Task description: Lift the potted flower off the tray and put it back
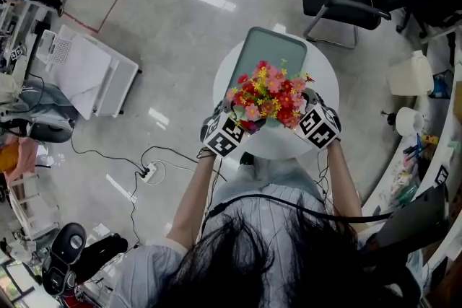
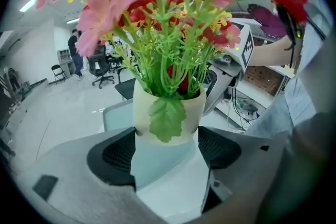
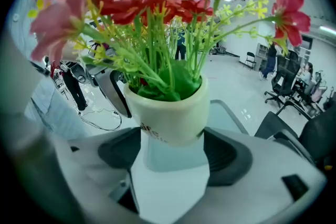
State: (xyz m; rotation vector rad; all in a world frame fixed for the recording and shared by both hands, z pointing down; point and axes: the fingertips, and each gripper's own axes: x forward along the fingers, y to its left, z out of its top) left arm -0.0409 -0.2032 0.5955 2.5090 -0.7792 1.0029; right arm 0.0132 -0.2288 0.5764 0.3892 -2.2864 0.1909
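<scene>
Both grippers are on the potted flower (image 1: 268, 94). The left gripper (image 2: 167, 147) and right gripper (image 3: 172, 152) each pinch the cream pot low on its sides, from near-left and near-right. My read: this splits the load so the top-heavy bunch doesn't tip. The pot looks raised over the near end of the tray (image 1: 268, 50) on the round white counter (image 1: 326, 83). Blooms are red, pink and yellow on green stems, and one leaf droops over the rim.

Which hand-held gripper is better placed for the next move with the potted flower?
Neither alone: left hand-held gripper and right hand-held gripper both clamp the potted flower from opposite sides at the near end of the tray.
</scene>
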